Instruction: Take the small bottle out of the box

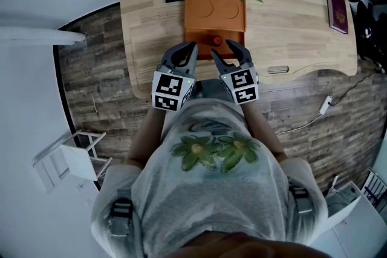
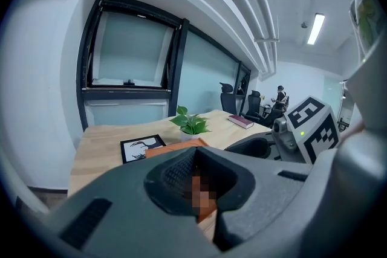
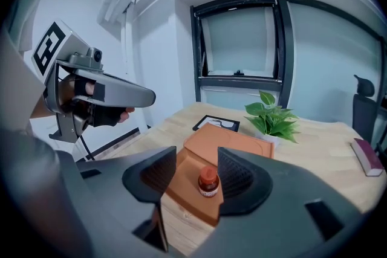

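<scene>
We're at the near edge of the wooden table [image 1: 290,39], and the orange box [image 1: 214,14] sits dead ahead with its lid thrown back toward the far side. The small bottle [image 3: 208,183], red cap up, stands upright in the open tray at the box's near end, which is why we can come at it from the front.

The right gripper [image 3: 198,173] is spread wide with nothing in it. The bottle shows in the gap between its pads, nearer the right one and touched by neither. It's pitched downward and lined up to take the bottle around its body, by our reading.

The left gripper [image 1: 186,52] hovers just left of it over the box's near left corner, pinched nearly together with only a sliver between the pads, and empty. We'd guess it's there to steady the box.

Bottle not out yet.
</scene>
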The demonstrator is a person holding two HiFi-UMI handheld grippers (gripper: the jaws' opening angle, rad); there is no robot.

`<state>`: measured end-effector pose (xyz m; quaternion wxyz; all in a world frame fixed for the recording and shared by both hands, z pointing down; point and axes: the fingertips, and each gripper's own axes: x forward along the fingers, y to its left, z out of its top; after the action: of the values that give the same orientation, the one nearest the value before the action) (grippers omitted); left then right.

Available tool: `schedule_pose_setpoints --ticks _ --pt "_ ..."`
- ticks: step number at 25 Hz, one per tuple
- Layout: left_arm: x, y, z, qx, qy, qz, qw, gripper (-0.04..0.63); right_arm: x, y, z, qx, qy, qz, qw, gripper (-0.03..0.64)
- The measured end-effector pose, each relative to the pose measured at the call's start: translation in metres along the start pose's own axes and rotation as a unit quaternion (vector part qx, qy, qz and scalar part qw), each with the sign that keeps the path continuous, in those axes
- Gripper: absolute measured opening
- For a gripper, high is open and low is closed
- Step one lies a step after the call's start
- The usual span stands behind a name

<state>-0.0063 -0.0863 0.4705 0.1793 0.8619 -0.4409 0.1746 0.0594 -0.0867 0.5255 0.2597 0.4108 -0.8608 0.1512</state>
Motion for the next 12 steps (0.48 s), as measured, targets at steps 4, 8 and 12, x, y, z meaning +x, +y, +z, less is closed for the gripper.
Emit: schedule_pose_setpoints --ticks 4,8,12 --pt "0.003 0.003 0.001 -0.009 0.001 -0.001 1.0000 0.008 0.006 -0.004 -0.007 0.001 0.013 -0.001 1.000 0.190" --pt "0.006 0.003 -0.001 -0.014 0.005 -0.005 0.9999 0.008 0.011 -0.003 -0.007 0.001 0.021 0.004 1.000 0.201" --pt "0.009 0.004 -0.002 -0.016 0.008 -0.008 0.9998 0.008 0.017 -0.004 -0.012 -0.001 0.033 0.006 0.999 0.216"
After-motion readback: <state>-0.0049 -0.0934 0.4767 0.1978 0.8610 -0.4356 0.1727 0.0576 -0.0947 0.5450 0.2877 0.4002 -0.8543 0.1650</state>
